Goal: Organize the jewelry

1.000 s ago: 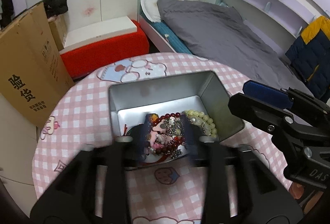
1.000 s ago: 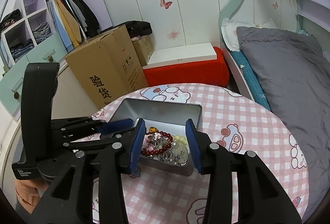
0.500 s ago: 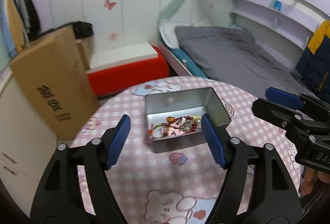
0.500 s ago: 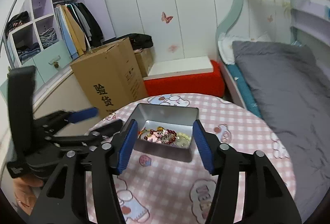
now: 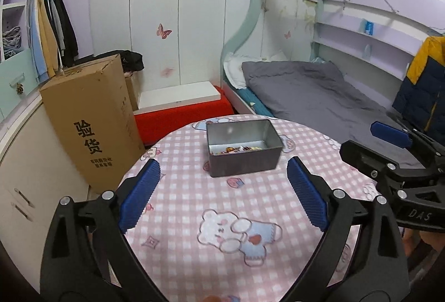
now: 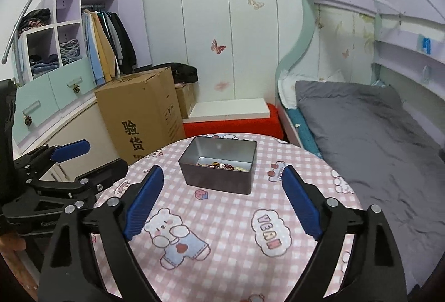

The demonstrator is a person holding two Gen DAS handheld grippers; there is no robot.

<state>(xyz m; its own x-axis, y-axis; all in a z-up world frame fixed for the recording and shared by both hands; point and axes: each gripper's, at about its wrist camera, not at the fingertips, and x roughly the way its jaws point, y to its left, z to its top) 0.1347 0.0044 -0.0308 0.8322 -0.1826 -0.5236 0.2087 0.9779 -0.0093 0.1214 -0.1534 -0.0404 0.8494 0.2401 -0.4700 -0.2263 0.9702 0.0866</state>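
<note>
A grey metal tin (image 5: 244,163) stands near the far side of a round table with a pink checked cloth (image 5: 194,204). Jewelry (image 5: 236,149) lies in a heap on the tin's floor: red beads, pale beads, small charms. The tin (image 6: 219,177) and the jewelry (image 6: 222,165) also show in the right wrist view. My left gripper (image 5: 222,192) is open and empty, held back from the tin above the table's near half. My right gripper (image 6: 222,200) is open and empty, also back from the tin. Each gripper shows at the edge of the other's view.
A tall cardboard box (image 5: 91,118) stands on the floor left of the table. A red bench with a white top (image 5: 180,107) is behind the table. A bed with a grey cover (image 5: 319,96) lies to the right. A wardrobe (image 6: 69,52) is at the far left.
Both grippers have pulled back and up from the tin, and their jaws have opened wider. The left gripper, which was down in the jewelry, is now empty. The jewelry stays in the tin.
</note>
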